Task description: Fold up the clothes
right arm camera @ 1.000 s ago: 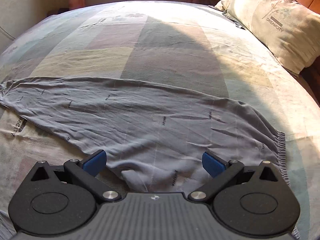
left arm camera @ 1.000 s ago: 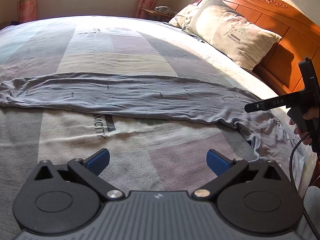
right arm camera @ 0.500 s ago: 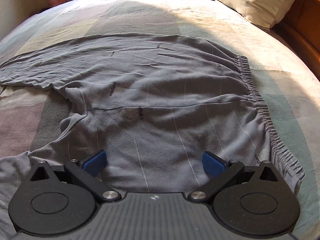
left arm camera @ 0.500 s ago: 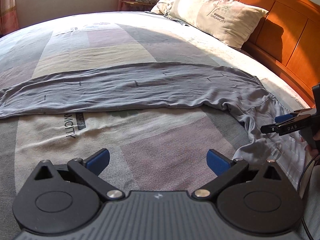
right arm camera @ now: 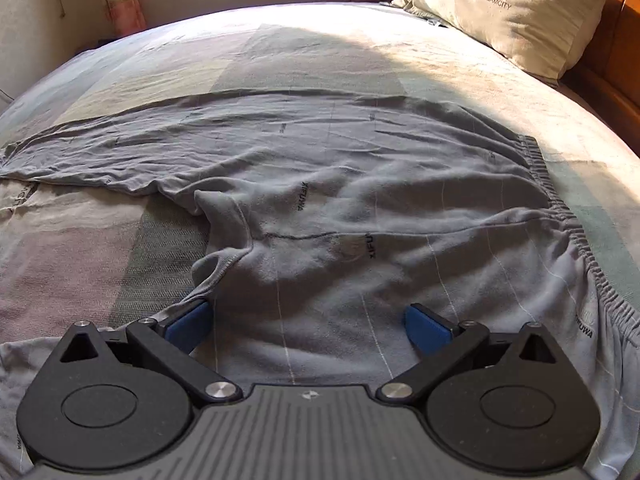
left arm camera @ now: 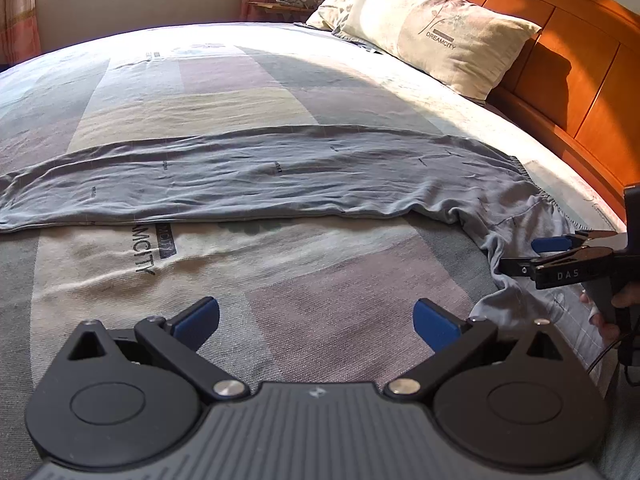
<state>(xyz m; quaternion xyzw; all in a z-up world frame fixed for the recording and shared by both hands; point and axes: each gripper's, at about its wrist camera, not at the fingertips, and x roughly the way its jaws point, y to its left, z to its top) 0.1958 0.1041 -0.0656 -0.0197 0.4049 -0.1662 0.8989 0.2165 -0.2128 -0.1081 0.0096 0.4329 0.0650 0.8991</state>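
Right claw [right arm camera: 308,326] now farther above trousers [right arm camera: 360,208]

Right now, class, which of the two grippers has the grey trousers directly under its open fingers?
The right gripper: grey trousers fill the gap between its open jaws. The left gripper hangs open over bare bedspread.

The left gripper [left arm camera: 316,320] is showing a black body with a ribbed grey plate at its middle, carrying a small pale emblem. Two round black housings are sitting either side, each with a shallow disc and a triangular cut-out above. Silver screws are pinning the angled black arms, which are ending in blue pads [left arm camera: 198,316]. The right gripper [right arm camera: 308,322] is looking the same; seen side-on, it is bearing white "DAS" lettering, with a thin black cable [left arm camera: 604,354] trailing below its handle.
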